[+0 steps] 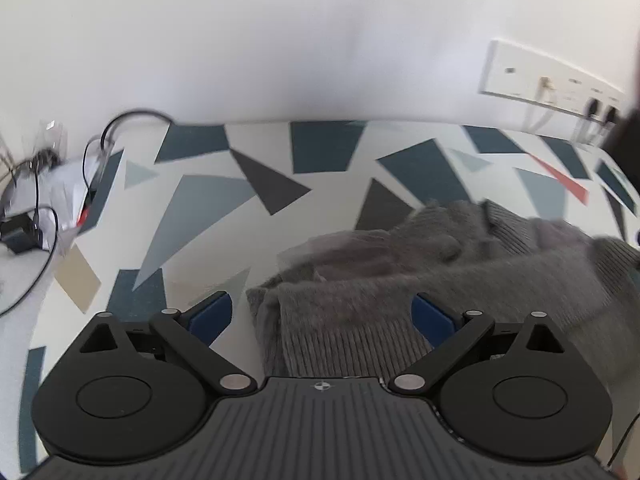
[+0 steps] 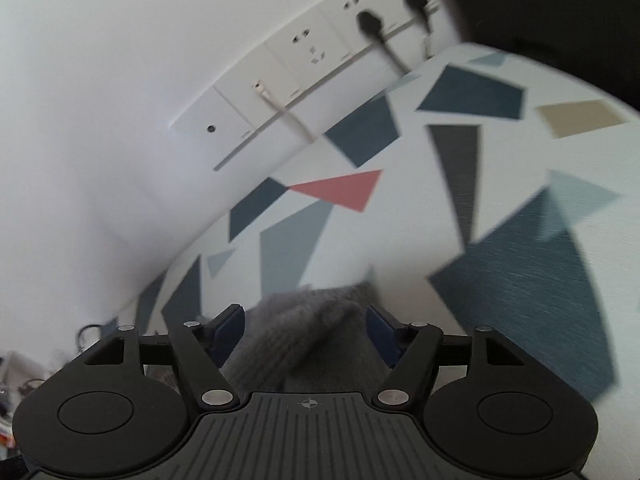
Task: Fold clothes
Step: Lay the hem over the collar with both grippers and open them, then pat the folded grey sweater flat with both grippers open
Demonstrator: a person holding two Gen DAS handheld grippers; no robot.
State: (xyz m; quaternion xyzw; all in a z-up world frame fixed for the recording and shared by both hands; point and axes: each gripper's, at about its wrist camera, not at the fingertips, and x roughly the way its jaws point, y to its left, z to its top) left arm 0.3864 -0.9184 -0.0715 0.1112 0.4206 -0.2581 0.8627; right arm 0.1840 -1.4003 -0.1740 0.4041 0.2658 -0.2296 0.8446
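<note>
With both my left gripper and right gripper released (jaws spread), the grey sweater at lower right could slump unfolded.

Both wrist views look steeply down, close over the patterned table, sharing the grey sweater and wall sockets.

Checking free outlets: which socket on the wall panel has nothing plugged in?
The middle socket, between the panel with the white cable and the two sockets holding black plugs.
</note>
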